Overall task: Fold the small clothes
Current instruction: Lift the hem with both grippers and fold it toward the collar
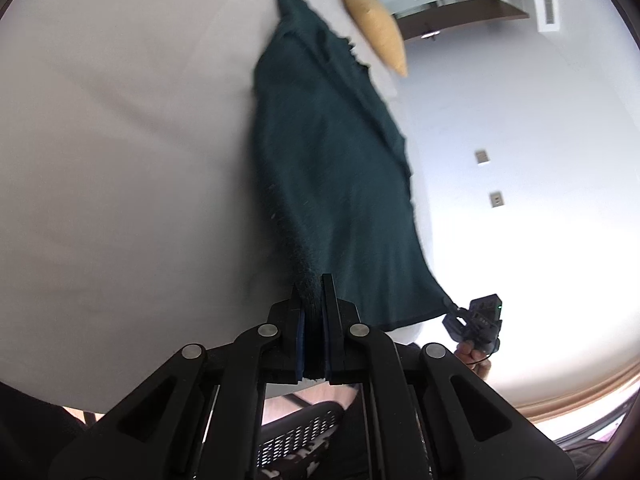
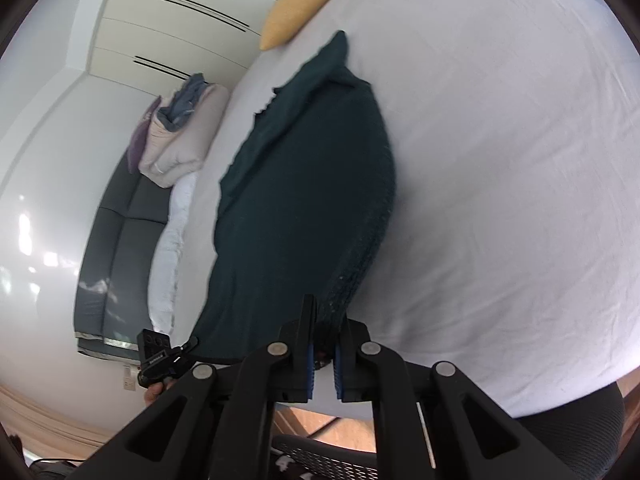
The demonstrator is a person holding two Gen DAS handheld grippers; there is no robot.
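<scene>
A dark green knitted garment (image 1: 332, 168) stretches away from me over the white bed (image 1: 120, 140). My left gripper (image 1: 314, 300) is shut on one near corner of it. My right gripper (image 2: 326, 320) is shut on the other near corner of the garment (image 2: 304, 200). Each gripper shows small in the other's view: the right one (image 1: 476, 322) at the left view's lower right, the left one (image 2: 160, 354) at the right view's lower left. The near hem hangs taut between them, lifted off the bed (image 2: 500, 160).
A yellow pillow (image 1: 376, 20) lies at the bed's far end, also in the right wrist view (image 2: 304, 4). A dark sofa (image 2: 120, 240) with piled bedding (image 2: 180, 136) stands beside the bed. A black mesh chair (image 1: 304, 436) is below the grippers.
</scene>
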